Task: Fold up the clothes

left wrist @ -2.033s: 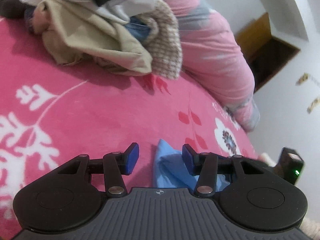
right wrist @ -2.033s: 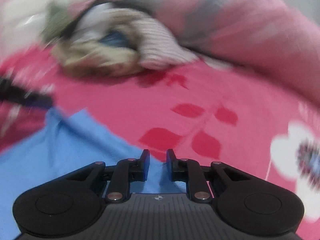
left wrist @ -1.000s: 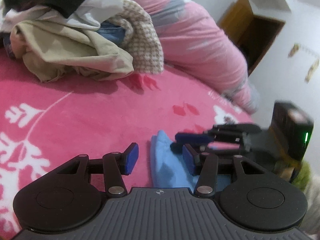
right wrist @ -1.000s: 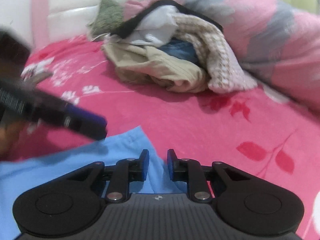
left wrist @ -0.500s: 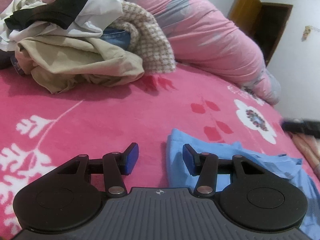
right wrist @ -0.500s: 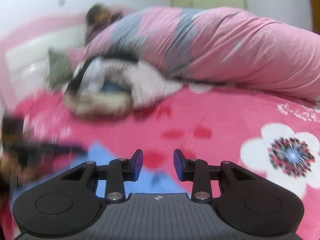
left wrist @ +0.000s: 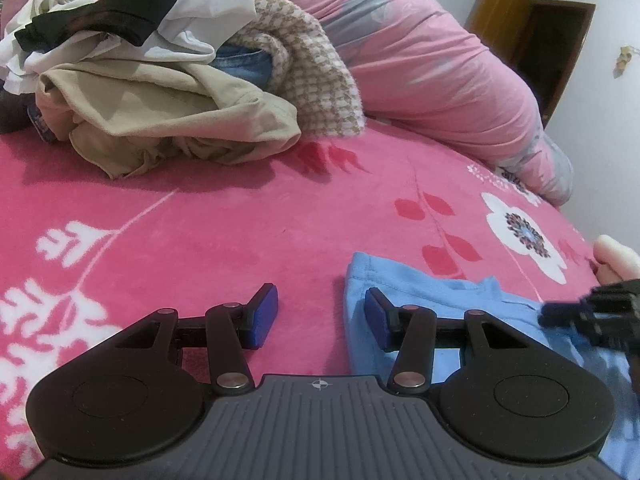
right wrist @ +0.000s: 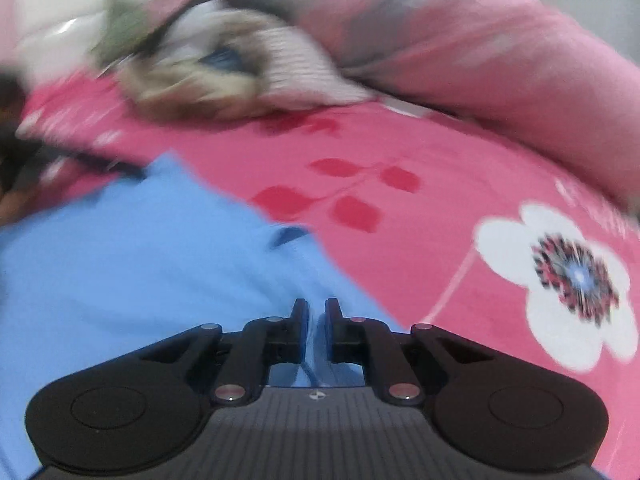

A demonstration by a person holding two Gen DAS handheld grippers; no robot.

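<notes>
A heap of unfolded clothes (left wrist: pixel 168 92) was seen at the far side of the pink floral bedspread (left wrist: pixel 208 232), with a beige garment (left wrist: pixel 172 120) at its front, a houndstooth knit (left wrist: pixel 316 80) to its right and a black piece (left wrist: pixel 120 12) on top. Behind the heap a rolled pink quilt (left wrist: pixel 432 76) was laid along the bed, and a wooden door frame (left wrist: pixel 532 36) was visible beyond it. Between the grippers and the heap the bedspread was unobstructed. No legible writing or brand was found; only a small crosshair mark (left wrist: pixel 319 384) was borne on the gripper body.

The light blue garment (left wrist: pixel 404 280) was spread on the near part of the bedspread, well apart from the heap. The left gripper (left wrist: pixel 320 316) was held about half open, nothing being pinched; its right pad (left wrist: pixel 376 320) was positioned over the garment's left edge, the left pad over bare bedspread. The right gripper (right wrist: pixel 316 330) was seen with its jaws just drawn in to a narrow gap, a fold of the blue garment (right wrist: pixel 132 264) lying between the pads; the right wrist view was motion-blurred, but the fabric appeared pinched. In the left wrist view the right gripper (left wrist: pixel 560 314) was seen at the garment's right side, with part of a hand (left wrist: pixel 616 260) behind it.
</notes>
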